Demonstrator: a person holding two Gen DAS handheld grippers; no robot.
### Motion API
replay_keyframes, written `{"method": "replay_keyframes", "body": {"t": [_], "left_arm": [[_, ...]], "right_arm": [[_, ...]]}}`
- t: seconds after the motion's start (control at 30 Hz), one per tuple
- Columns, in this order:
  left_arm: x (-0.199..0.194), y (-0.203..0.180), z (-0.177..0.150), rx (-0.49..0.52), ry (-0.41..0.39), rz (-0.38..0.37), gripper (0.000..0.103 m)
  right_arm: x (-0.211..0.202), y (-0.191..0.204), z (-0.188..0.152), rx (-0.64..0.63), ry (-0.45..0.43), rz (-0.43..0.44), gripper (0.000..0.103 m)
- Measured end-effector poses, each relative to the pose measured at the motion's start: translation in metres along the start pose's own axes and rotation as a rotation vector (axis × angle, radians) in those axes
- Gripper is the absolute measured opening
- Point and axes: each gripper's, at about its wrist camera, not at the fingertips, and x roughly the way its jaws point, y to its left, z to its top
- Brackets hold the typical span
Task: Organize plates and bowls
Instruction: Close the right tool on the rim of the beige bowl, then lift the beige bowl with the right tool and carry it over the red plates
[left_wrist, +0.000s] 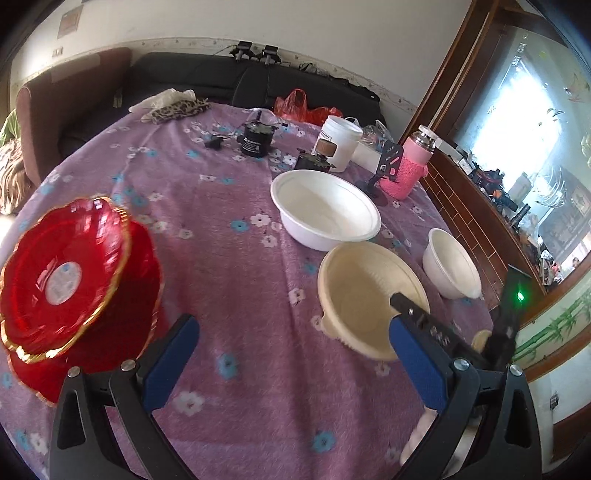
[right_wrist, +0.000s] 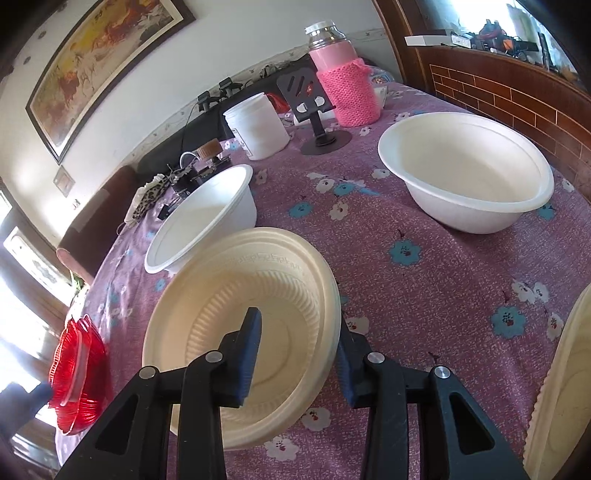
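Note:
A cream ribbed bowl (right_wrist: 258, 295) sits on the purple flowered tablecloth (right_wrist: 424, 295). My right gripper (right_wrist: 297, 319) straddles its near rim, one blue pad inside and the other outside the wall. A gap shows beside the inner pad, so it is open. In the left wrist view one of the right gripper's fingers (left_wrist: 410, 308) dips into the same cream bowl (left_wrist: 362, 284). My left gripper (left_wrist: 291, 321) is wide open over bare cloth and holds nothing. A stack of red gold-rimmed plates (left_wrist: 66, 273) lies to its left. A large white bowl (left_wrist: 325, 206) and a small white bowl (left_wrist: 450, 262) stand behind.
Another cream dish (right_wrist: 561, 369) pokes in at the right edge. At the table's back stand a pink-sleeved flask (right_wrist: 343, 77), a black phone stand (right_wrist: 314, 107), a white tub (right_wrist: 258, 125) and small black gadgets (left_wrist: 255, 138). A brick-patterned wooden cabinet (right_wrist: 517, 96) borders the right side.

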Motion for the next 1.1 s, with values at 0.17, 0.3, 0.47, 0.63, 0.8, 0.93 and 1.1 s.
{"method": "replay_keyframes", "body": {"t": [0.17,0.3,0.47,0.63,0.8,0.93,1.1], "left_arm": [[0.051,-0.011,0.016,-0.007,0.068,0.023,0.091],[0.09,-0.013,0.021,-0.016,0.164,0.024,0.06],[0.121,-0.012,0.017,-0.031,0.227,0.035,0.055],[0.127,-0.023,0.014,0.008,0.225,0.028,0.055],[0.123,-0.032,0.007,0.053,0.243,0.028,0.02],[0.107,-0.024,0.0,0.014,0.223,0.025,0.019],[0.071,-0.015,-0.008,0.005,0.155,0.023,0.019]], "right_arm": [[-0.004,0.004,0.0,-0.019,-0.014,0.01,0.039],[-0.005,0.005,-0.001,-0.035,-0.014,0.003,0.04],[-0.001,0.003,-0.002,-0.037,0.007,0.002,0.04],[0.001,0.005,-0.002,-0.047,0.018,0.001,0.04],[0.001,0.006,-0.003,-0.055,0.02,0.014,0.041],[-0.004,0.008,-0.004,-0.057,0.007,0.043,0.031],[-0.019,0.019,-0.012,-0.063,-0.03,0.113,0.025]]}}
